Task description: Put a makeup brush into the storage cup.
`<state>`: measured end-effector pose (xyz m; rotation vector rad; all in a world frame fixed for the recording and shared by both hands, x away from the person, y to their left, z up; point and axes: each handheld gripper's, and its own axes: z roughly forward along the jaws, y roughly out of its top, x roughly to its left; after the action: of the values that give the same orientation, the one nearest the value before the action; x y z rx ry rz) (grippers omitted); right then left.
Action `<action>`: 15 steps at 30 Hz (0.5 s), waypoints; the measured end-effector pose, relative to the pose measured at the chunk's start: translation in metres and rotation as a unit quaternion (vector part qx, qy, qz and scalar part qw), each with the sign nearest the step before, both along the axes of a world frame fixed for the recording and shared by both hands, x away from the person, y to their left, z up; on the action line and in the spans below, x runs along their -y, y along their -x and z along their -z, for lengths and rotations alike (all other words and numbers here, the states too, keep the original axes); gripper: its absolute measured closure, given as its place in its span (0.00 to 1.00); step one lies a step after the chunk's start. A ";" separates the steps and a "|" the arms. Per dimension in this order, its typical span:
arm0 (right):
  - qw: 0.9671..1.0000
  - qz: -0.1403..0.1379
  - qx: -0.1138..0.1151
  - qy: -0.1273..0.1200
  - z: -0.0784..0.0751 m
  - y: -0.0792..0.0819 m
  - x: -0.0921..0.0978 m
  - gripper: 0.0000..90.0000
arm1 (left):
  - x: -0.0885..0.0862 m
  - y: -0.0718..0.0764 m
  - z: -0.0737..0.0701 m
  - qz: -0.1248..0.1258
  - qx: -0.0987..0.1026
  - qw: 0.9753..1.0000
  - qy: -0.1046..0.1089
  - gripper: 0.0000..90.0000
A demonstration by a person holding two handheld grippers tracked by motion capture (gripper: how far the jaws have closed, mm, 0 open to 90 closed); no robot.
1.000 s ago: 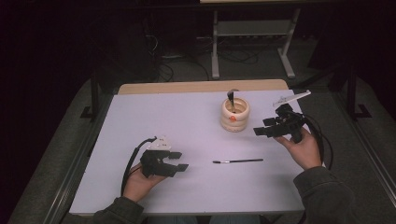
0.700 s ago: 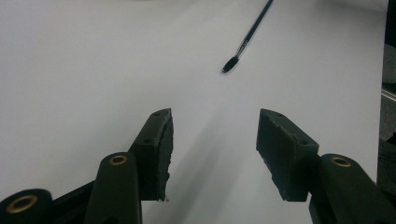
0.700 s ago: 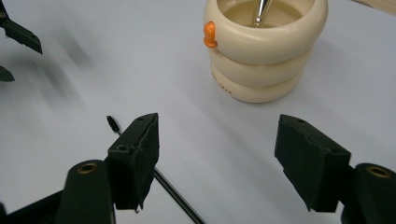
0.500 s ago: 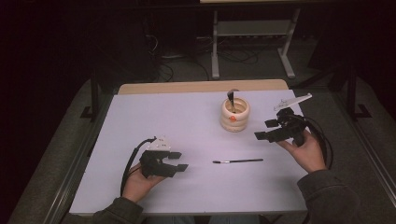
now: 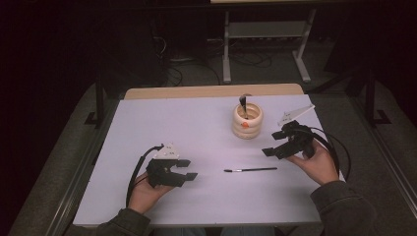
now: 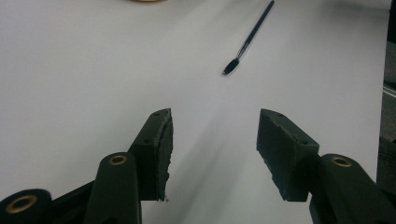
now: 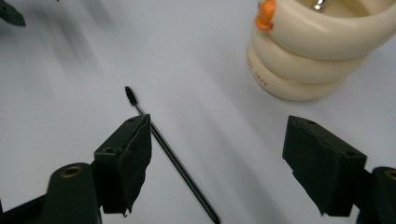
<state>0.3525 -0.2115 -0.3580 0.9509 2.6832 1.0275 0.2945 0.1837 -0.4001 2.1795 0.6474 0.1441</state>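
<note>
A person sits at the near edge of a white tabletop (image 5: 147, 128) and holds a black two-jaw gripper in each hand. The left gripper (image 5: 183, 168) rests low over the near left part of the tabletop, with its jaws spread wide and nothing between them; a black cable loops back from it toward the person's sleeve. In the left gripper view, its two jaws frame bare white surface, and a thin black brush (image 6: 248, 38) lies farther off, slanting up to the right. From above, that brush (image 5: 250, 170) lies flat near the middle of the tabletop, running left to right, between the two grippers and touching neither. The right gripper (image 5: 275, 144) is held just above the tabletop on the right side, a little beyond the right end of the brush, with its jaws also wide apart and empty. In the right gripper view, the brush passes just beside the left-hand jaw. A cream-coloured ribbed pot (image 5: 247, 120) with a small orange spot on its side stands on the far right part of the tabletop, near the right gripper, with a dark handle sticking up from it.
</note>
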 end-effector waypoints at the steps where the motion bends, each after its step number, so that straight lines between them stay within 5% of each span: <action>1: 1.000 -0.004 0.000 0.003 0.001 0.000 -0.003 0.28 | 0.000 0.000 0.000 0.000 0.000 1.000 0.000 0.51; 15: 0.999 -0.043 -0.016 0.020 0.025 0.006 -0.015 0.37 | 0.000 0.000 0.000 -0.002 0.003 1.000 0.000 0.51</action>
<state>0.3466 -0.1961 -0.3833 0.8605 2.7822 0.9774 0.2943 0.1839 -0.3996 2.1768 0.6480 0.1522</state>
